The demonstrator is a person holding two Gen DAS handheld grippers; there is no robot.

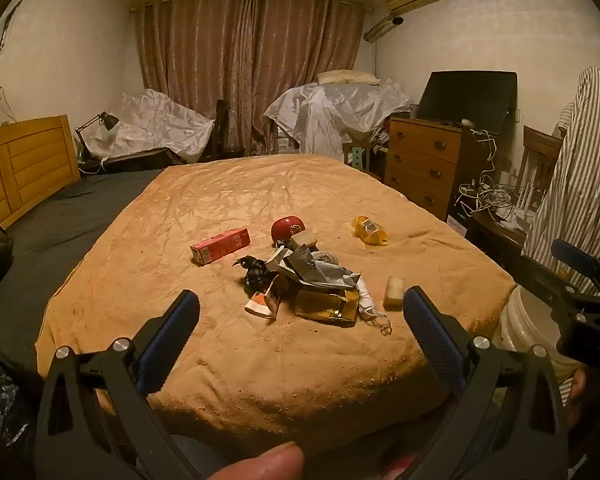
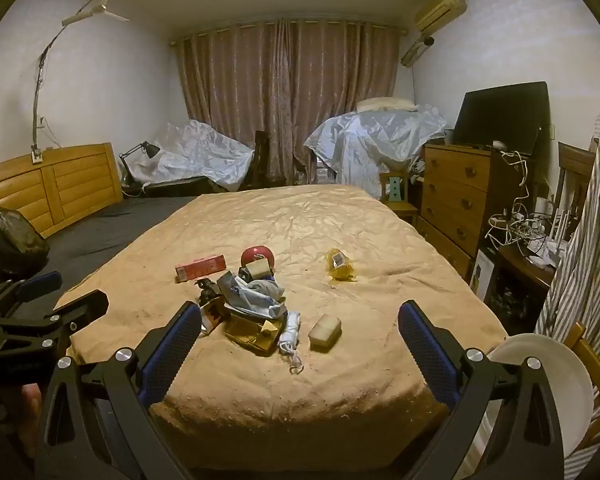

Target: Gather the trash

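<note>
A heap of trash lies on the orange bedspread (image 1: 228,196) (image 2: 284,216): crumpled paper and wrappers (image 1: 312,268) (image 2: 252,294), a flattened gold box (image 1: 328,306) (image 2: 254,330), a red carton (image 1: 221,245) (image 2: 200,267), a red round tin (image 1: 286,229) (image 2: 258,257), a yellow wrapper (image 1: 370,231) (image 2: 340,266) and a pale block (image 1: 394,293) (image 2: 325,331). My left gripper (image 1: 300,312) is open over the bed's near end, short of the heap. Also open, my right gripper (image 2: 300,320) hovers just before the heap. Each gripper shows at the other view's edge.
A white bucket (image 1: 528,328) (image 2: 548,380) stands at the bed's near right corner. A wooden dresser (image 1: 424,164) (image 2: 456,196) with a dark screen is on the right, with tangled cables beside it. Sheet-covered furniture lines the curtain wall. A dark bag (image 2: 8,236) sits at the left.
</note>
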